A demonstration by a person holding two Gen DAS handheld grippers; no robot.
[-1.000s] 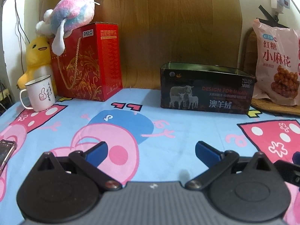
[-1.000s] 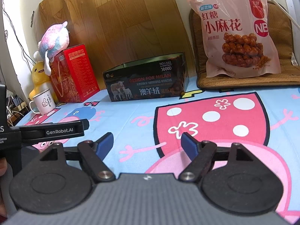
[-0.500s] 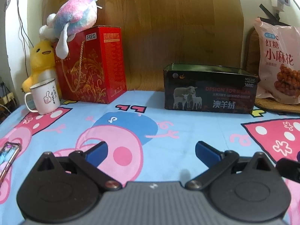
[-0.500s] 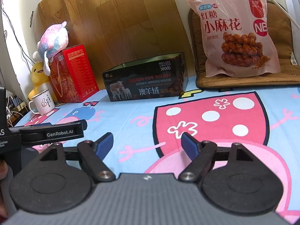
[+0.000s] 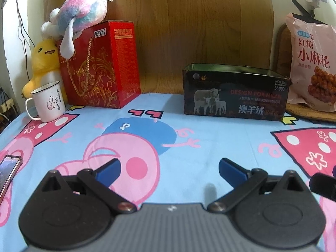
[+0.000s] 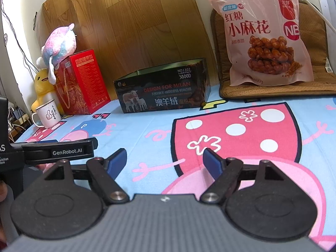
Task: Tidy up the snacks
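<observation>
A pink snack bag (image 6: 264, 35) of fried dough twists leans upright on a brown cushion (image 6: 310, 88) at the back right; it also shows in the left wrist view (image 5: 313, 67). An open dark tin box (image 5: 233, 92) with sheep on its side stands at the back centre, also in the right wrist view (image 6: 163, 90). A red snack gift box (image 5: 100, 67) stands at the back left. My left gripper (image 5: 169, 169) is open and empty above the cartoon cloth. My right gripper (image 6: 164, 160) is open and empty, well short of the bag.
A pink plush (image 5: 84, 12) lies on the red box, a yellow duck plush (image 5: 44, 63) and a white mug (image 5: 48, 103) stand beside it. A phone (image 5: 8, 172) lies at the left edge. A wooden board (image 5: 189, 21) leans behind. The left gripper's body (image 6: 52, 151) sits left of my right gripper.
The left wrist view has dipped and drawn slightly nearer the back objects. The right gripper has barely moved. Both grippers stay open.
</observation>
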